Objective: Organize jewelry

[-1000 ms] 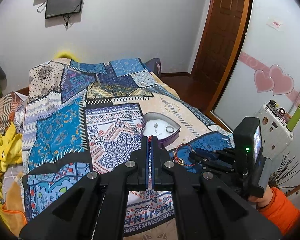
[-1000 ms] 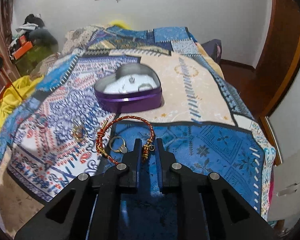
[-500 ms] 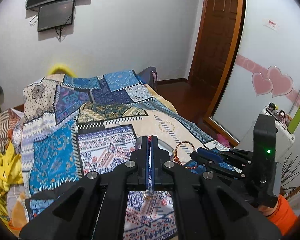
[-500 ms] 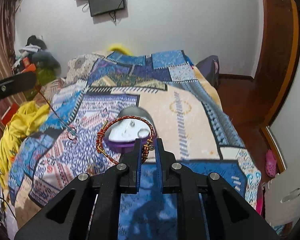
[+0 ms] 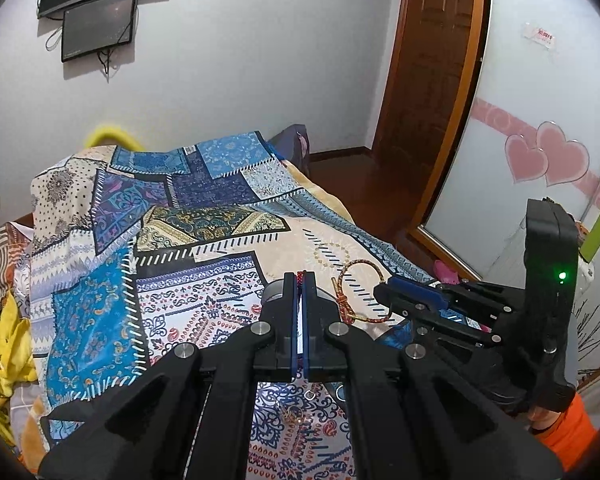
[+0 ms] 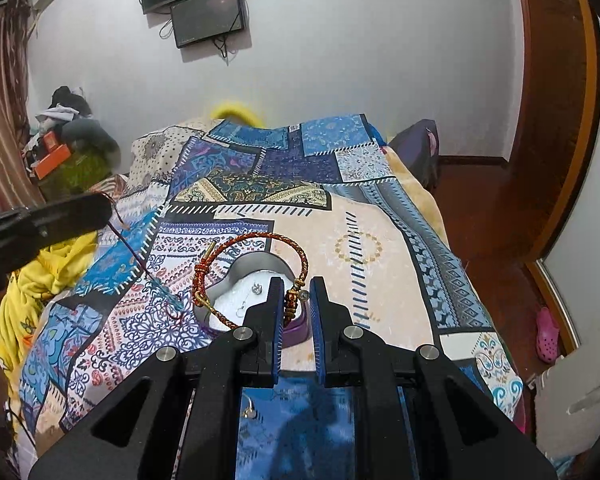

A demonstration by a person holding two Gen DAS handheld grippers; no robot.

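Observation:
My right gripper [image 6: 298, 286] is shut on the beaded clasp of a red-and-gold braided bracelet [image 6: 260, 238], held in the air just above a purple heart-shaped tin [image 6: 296, 328] with a white lining. Small jewelry pieces [image 6: 256, 289] lie inside the tin. My left gripper [image 5: 299, 280] is shut on a thin red cord [image 6: 134, 254] that hangs down toward the blanket. In the left wrist view the right gripper [image 5: 380, 293] and bracelet [image 5: 358, 268] show at right, and my own fingers hide most of the tin.
A patchwork blanket [image 6: 380, 248] covers the bed. Loose rings [image 5: 294, 414] lie on it near the front edge, one [image 6: 249, 412] under my right gripper. Yellow cloth [image 5: 0, 344] is heaped at the left. A wooden door [image 5: 432, 100] and bare floor are on the right.
The right gripper has lifted the bracelet off the blanket and carried it over the heart tin. The left gripper has moved with its cord, now hanging beside the tin.

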